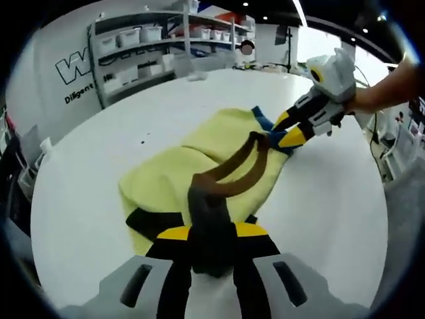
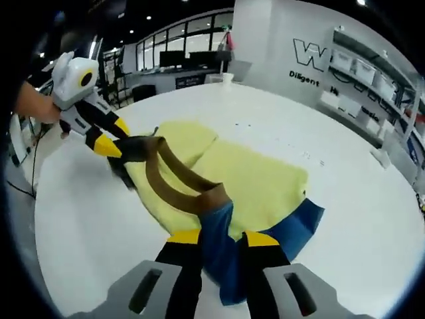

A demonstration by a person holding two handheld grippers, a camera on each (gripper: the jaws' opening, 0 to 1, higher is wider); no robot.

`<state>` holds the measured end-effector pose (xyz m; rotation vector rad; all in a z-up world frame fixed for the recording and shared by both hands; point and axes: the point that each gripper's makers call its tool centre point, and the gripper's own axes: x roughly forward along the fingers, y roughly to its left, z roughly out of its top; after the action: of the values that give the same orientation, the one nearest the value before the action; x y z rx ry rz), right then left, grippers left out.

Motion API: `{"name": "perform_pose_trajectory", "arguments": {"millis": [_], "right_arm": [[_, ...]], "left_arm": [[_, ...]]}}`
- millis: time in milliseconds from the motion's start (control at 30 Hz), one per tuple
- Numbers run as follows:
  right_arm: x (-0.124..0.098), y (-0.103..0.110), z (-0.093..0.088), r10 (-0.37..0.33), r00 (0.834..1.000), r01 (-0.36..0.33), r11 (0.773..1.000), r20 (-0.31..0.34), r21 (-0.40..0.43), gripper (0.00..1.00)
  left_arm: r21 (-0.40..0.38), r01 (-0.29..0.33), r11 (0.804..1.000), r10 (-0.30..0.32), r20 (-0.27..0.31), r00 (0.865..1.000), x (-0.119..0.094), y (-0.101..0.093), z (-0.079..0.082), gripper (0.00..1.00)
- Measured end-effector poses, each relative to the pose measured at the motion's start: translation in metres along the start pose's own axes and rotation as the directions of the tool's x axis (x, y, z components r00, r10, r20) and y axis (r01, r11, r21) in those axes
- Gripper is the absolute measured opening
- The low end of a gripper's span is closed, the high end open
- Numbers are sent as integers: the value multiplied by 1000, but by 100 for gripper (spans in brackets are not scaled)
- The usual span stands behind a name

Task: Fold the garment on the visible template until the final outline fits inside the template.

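1. Holding opposite ends of the garment [image 1: 199, 173], both grippers were closed on cloth: the left gripper [image 1: 211, 232] clamped a dark brown part at the near edge of the left gripper view, and the right gripper [image 2: 222, 236] clamped blue cloth together with the end of a brown band [image 2: 179, 178].
2. The garment, mostly pale yellow with blue and brown sections, lay bunched near the middle of the round white tabletop [image 1: 86, 199]. The brown band ran taut between the two grippers, lifted slightly off the yellow cloth.
3. No template outline could be made out on the tabletop in either view; fit could therefore not be judged.
4. Risk: pulling the grippers further apart was likely to drag the whole garment across the smooth tabletop rather than fold it, since nothing pinned the cloth.
5. Risk: each gripper appeared to hold several layers; releasing one layer early would probably let the fold collapse and leave wrinkles under the band.
6. Risk: the blue section [image 2: 292, 229] lay close to the near tabletop edge in the right gripper view and might slide off it.
7. Surroundings: shelving with storage bins [image 1: 143, 40] stood against a white wall bearing dark lettering [image 2: 312, 56]; large windows [image 2: 179, 46] and ceiling lights showed beyond.
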<state>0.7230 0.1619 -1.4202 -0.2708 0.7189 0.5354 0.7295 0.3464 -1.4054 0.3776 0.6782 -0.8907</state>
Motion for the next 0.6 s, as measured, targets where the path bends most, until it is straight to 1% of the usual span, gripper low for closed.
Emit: {"name": "perform_pose_trajectory", "arguments": {"millis": [33, 100, 167, 233, 333, 433, 467, 500, 533, 567, 600], "right_arm": [[1, 1, -2, 11, 1000, -11, 1000, -9, 28, 14], [2, 1, -5, 15, 1000, -14, 999, -20, 52, 15], [3, 3, -5, 27, 999, -26, 998, -20, 59, 13], [3, 6, -9, 41, 998, -39, 998, -39, 58, 8], [3, 11, -14, 67, 996, -63, 996, -66, 56, 0], [1, 15, -17, 82, 994, -77, 995, -79, 62, 0], [0, 18, -20, 94, 991, -87, 993, -92, 82, 0], [-1, 20, -21, 106, 989, -97, 991, -100, 89, 0], [-2, 20, -23, 112, 988, -104, 991, -109, 78, 0], [-5, 21, -26, 111, 986, -105, 993, -128, 47, 0], [-6, 23, -27, 113, 985, -111, 993, -132, 27, 0]], "left_arm": [[1, -6, 1000, 6, -9, 1000, 1, 1, -1, 11], [10, 9, 1000, -9, -11, 1000, 2, -2, -1, 2], [13, 10, 1000, -10, -18, 1000, 4, -2, -2, 2], [34, 5, 999, -4, -39, 999, 5, -2, -5, 2], [22, 13, 1000, -12, -46, 999, 6, -3, -6, 1], [24, 31, 999, -29, -66, 997, 4, -7, -11, 1], [12, 40, 999, -39, -79, 996, 4, -9, -14, 0], [-16, 55, 998, -56, -97, 994, 3, -13, -18, 0], [-17, 60, 998, -62, -106, 992, 2, -14, -20, 0], [-5, 63, 998, -63, -115, 991, 0, -16, -23, 0], [3, 69, 998, -68, -124, 990, 0, -18, -25, 0]]}}
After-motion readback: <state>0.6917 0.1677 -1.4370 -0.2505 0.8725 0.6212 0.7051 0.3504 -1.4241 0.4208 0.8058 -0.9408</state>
